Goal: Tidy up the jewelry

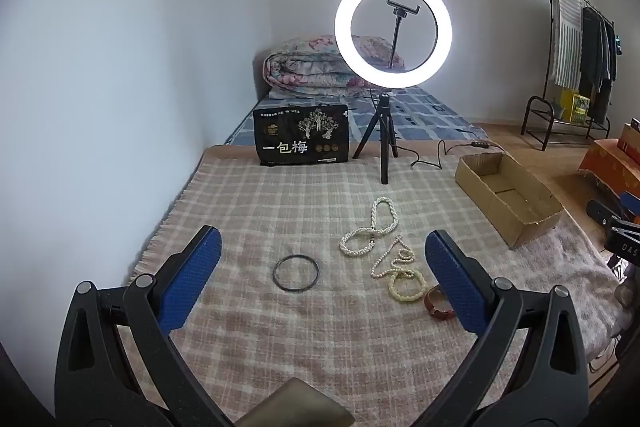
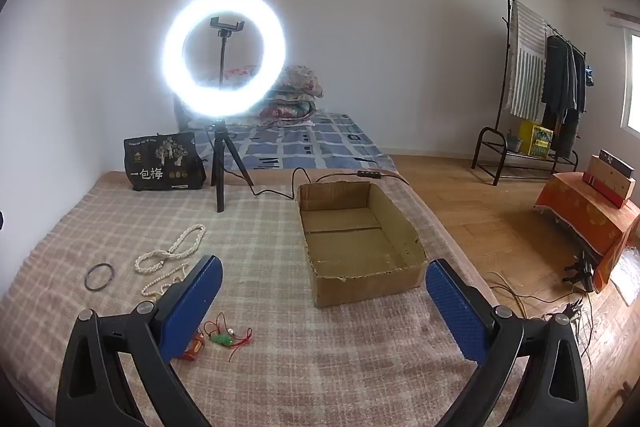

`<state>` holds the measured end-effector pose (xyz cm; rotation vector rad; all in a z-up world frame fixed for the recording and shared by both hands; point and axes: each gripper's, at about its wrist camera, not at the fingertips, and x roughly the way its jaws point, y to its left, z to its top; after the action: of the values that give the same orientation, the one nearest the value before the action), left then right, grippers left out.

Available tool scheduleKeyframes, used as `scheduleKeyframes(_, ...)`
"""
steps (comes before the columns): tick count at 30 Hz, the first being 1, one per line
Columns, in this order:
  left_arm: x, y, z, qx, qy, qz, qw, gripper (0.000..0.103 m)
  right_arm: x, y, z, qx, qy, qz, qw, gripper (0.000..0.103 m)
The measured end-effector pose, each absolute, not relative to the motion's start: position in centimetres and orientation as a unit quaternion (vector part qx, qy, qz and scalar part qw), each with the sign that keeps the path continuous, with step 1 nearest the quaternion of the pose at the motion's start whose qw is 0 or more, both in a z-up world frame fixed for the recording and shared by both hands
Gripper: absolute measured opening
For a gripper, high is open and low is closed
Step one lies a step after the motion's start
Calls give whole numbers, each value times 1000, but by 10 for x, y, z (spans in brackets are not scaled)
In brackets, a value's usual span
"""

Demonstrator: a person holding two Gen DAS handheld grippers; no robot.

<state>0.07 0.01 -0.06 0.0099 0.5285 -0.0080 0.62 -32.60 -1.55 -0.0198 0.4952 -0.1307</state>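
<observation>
Both my grippers, left gripper [image 1: 322, 263] and right gripper [image 2: 324, 303], hang spread wide and empty above the plaid blanket [image 1: 248, 195]. The thick pearl necklace [image 1: 370, 229] lies centre frame in the left view, its long axis running away from me toward the ring light [image 1: 394, 31]. The thinner pearl strand [image 1: 390, 259] touches the cream bead bracelet [image 1: 407, 285]; lifting one could drag the other. The cardboard box [image 2: 360, 283] sits empty, centre right.
</observation>
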Motion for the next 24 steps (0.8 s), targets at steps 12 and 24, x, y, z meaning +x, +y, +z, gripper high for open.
scheduleKeyframes(12, -2, 6, 8, 1, 249, 0, 969, 103, 2, -330, -12, -11, 240, -66, 969, 103)
scheduleKeyframes(24, -3, 7, 6, -1, 247, 1, 969, 103, 3, -327, -10, -12, 241, -69, 968, 103)
